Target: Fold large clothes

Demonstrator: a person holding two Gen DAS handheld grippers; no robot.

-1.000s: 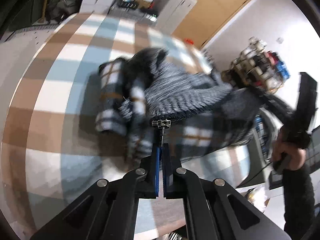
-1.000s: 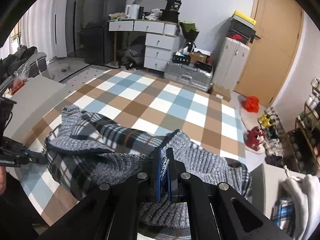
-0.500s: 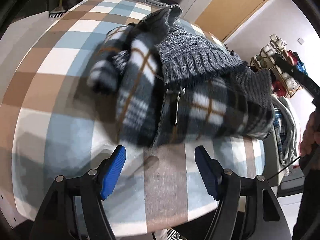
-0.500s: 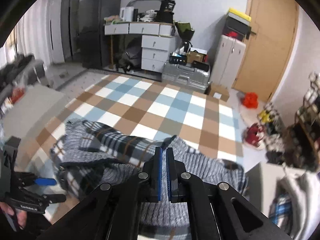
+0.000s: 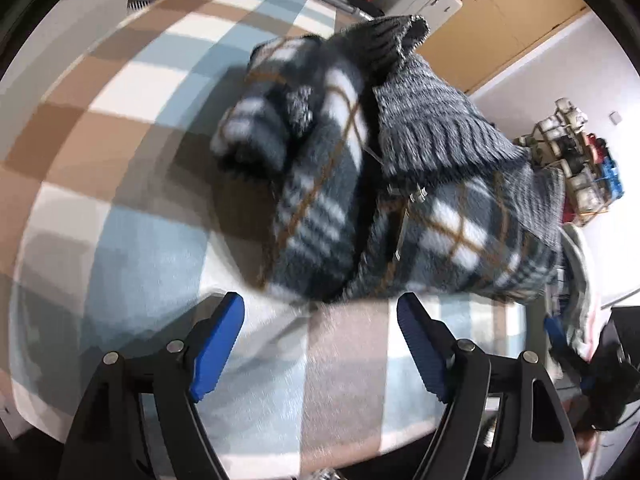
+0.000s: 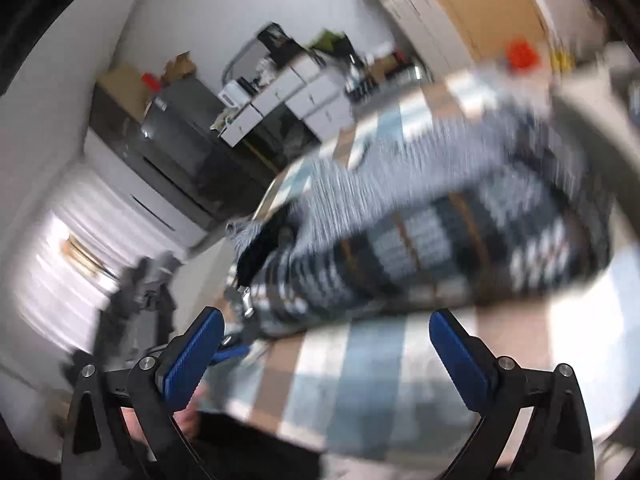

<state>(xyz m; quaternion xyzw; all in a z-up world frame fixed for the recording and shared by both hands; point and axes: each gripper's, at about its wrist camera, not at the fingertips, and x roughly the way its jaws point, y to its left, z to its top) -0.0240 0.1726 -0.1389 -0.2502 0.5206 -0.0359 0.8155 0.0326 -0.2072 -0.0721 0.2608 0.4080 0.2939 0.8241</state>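
A grey knit jacket (image 5: 436,136) with a plaid fleece lining and a zip lies bunched on the checked blanket (image 5: 132,220). In the left wrist view my left gripper (image 5: 320,312) hovers just short of the jacket's near edge, its jaws opening, nothing between the blue pads. The right wrist view is blurred by motion. There the same jacket (image 6: 420,216) lies ahead of my right gripper (image 6: 326,328), whose jaws are opening wide, with only blanket (image 6: 360,380) between the pads. The left gripper's blue fingertips (image 6: 234,350) show at the lower left of that view.
White drawers, a suitcase and a wooden door (image 5: 492,12) stand beyond the blanket. A loaded shoe rack (image 5: 576,160) and folded clothes (image 5: 580,280) sit at the right. In the right wrist view a dark fridge (image 6: 172,152) stands at the back left.
Both grippers let go of the jacket: the left opened first, the right just now. The jacket dropped onto the blanket in a heap. The right gripper rolled and swung sideways.
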